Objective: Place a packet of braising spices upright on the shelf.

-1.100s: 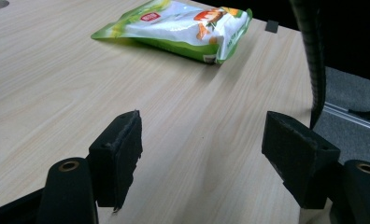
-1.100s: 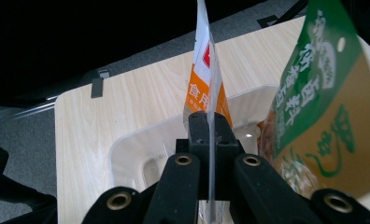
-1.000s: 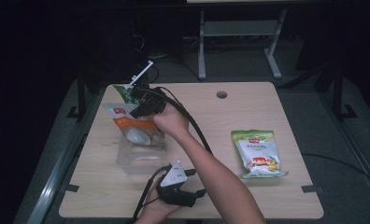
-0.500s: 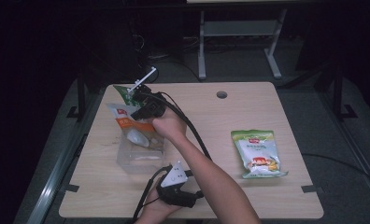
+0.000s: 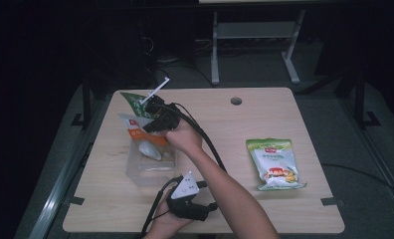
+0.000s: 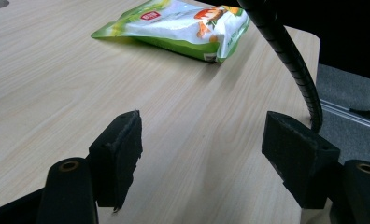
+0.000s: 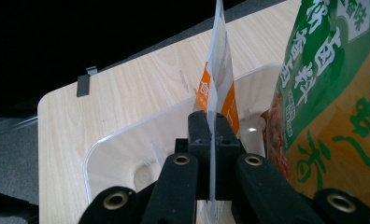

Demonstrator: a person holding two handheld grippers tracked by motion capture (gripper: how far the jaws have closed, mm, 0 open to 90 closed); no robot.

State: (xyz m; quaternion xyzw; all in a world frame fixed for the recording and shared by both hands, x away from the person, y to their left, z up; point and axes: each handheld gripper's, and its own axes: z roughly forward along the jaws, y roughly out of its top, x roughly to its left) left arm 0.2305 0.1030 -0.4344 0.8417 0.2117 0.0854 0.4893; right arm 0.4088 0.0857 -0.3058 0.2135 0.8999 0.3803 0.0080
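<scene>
My right gripper [image 5: 153,123] is shut on the top edge of a white and orange packet [image 5: 144,142], which hangs partly inside a clear plastic bin [image 5: 135,174] at the table's left. In the right gripper view the jaws [image 7: 211,128] pinch the thin packet [image 7: 218,79] above the bin [image 7: 122,144]. A green packet [image 7: 332,93] stands right beside it, leaning in the bin [image 5: 132,101]. My left gripper [image 5: 205,201] rests near the front edge, open [image 6: 202,140] with nothing between its pads. A green snack bag [image 6: 183,21] lies on the table ahead of it.
The green snack bag [image 5: 273,164] lies flat at the table's right. A round cable hole [image 5: 236,101] sits near the back edge. The right gripper's black cable [image 6: 288,51] trails across the table. A metal frame [image 5: 254,30] stands on the floor behind.
My right hand has sunk a little, lowering the white and orange packet further into the clear bin. The left gripper has stayed where it was.
</scene>
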